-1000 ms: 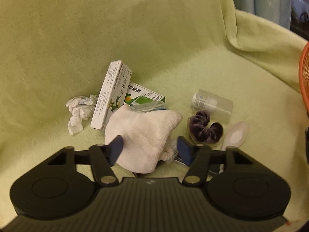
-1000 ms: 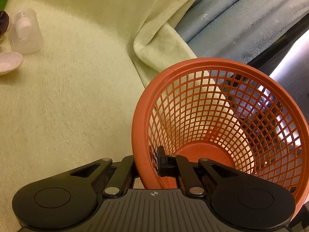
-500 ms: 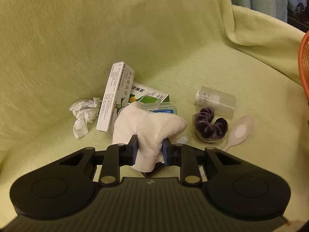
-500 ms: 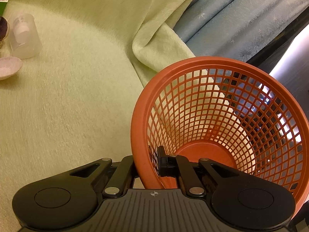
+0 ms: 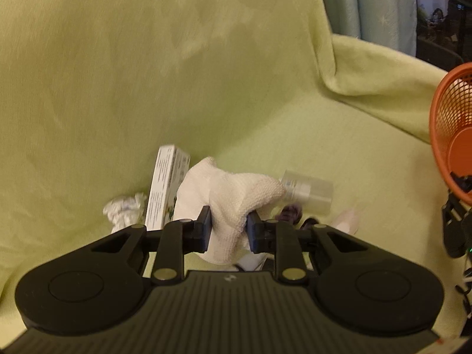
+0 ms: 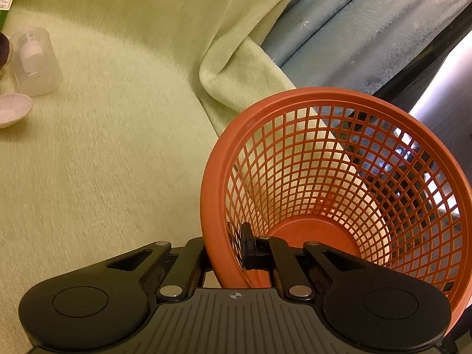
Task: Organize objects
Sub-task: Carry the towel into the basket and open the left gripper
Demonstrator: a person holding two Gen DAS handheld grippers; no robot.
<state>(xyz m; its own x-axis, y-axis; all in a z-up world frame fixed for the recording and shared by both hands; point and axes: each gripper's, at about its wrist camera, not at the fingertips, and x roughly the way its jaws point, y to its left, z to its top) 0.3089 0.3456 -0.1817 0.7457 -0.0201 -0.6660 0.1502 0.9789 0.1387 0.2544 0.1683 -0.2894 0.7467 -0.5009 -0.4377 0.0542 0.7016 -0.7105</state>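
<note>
On a sofa draped in a pale green throw (image 5: 206, 88), the left gripper (image 5: 228, 227) has just pinched its jaws on a white cloth (image 5: 233, 197) that a second ago lay between them while they stood spread; the cloth now hangs bunched in the grip, lifted clear of the heap it covered. Behind it remain a white medicine box (image 5: 165, 188) propped on edge, a crumpled tissue (image 5: 124, 209), a clear plastic bottle (image 5: 306, 190) lying on its side, a purple scrunchie (image 5: 290, 214) and a pale spoon (image 5: 346, 219). Well apart to the right, the right gripper (image 6: 227, 253) has not moved, its jaws pressed together on the rim of an orange mesh basket (image 6: 354, 147), tilted toward the pile and empty. With the cloth secured, the first item looks ready for the carry across to the basket; the rest are yet to be gathered.
</note>
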